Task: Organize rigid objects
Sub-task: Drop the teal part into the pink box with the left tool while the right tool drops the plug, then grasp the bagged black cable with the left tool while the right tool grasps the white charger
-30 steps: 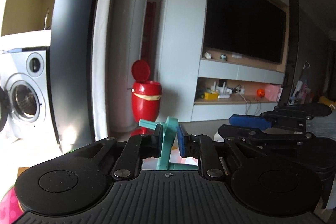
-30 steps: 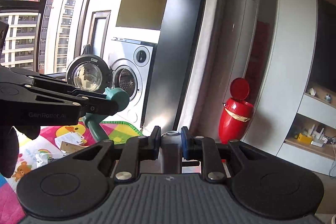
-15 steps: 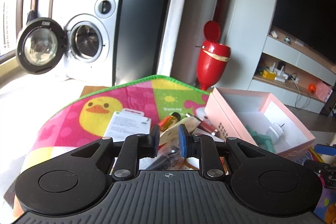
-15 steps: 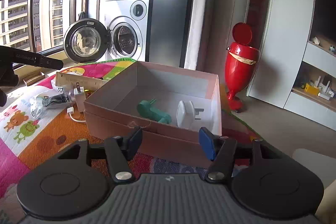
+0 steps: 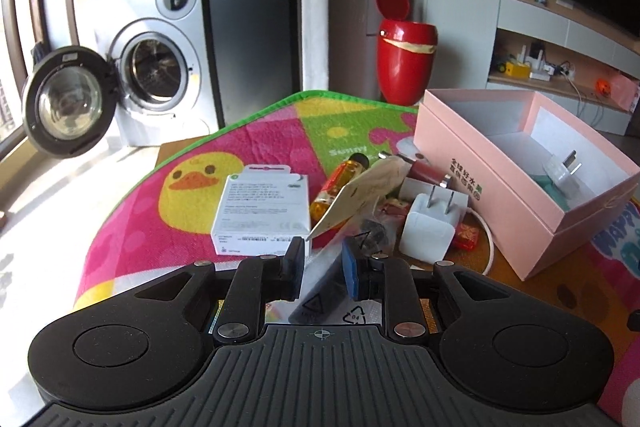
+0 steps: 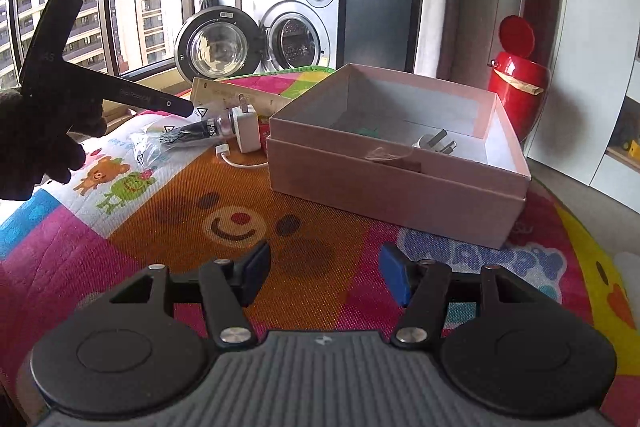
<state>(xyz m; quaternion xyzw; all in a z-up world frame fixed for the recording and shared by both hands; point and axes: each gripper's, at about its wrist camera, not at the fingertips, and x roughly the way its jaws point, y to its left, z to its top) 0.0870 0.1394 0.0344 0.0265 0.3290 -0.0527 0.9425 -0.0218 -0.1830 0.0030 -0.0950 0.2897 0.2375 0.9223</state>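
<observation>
Progress check from my end. Pink box (image 6: 396, 183) sits open on the play mat (image 6: 280, 223) covering the worktop. 2 items already inside: a white plug adapter (image 6: 434, 143) and a teal piece (image 6: 368, 131), mostly hidden by the box wall.

Still left outside, in a cluster just beside the box: white charger (image 5: 430, 225) with its cable, small white carton (image 5: 262, 213), amber bottle (image 5: 334, 191), a red tube (image 5: 426, 169) against the box wall, a wooden ruler (image 6: 240, 97), a small red packet (image 5: 466, 241), and a clear bag with a dark part in it (image 5: 340, 275). So I judge we are early, most of the sorting is ahead.

Left claw (image 5: 322, 269): jaws narrow and just been opening a little, the bagged part lies between them; pads do not look pressed on it, so no grip yet as far as I can tell. Looks like that bag is my next pick.

Right claw (image 6: 324, 279): jaws have opened to about half and stand empty, over bare mat in front of the box, well apart from any item.

Risk: the bag is slippery and floppy, and the tan tag (image 5: 360, 193) lies over it.
</observation>
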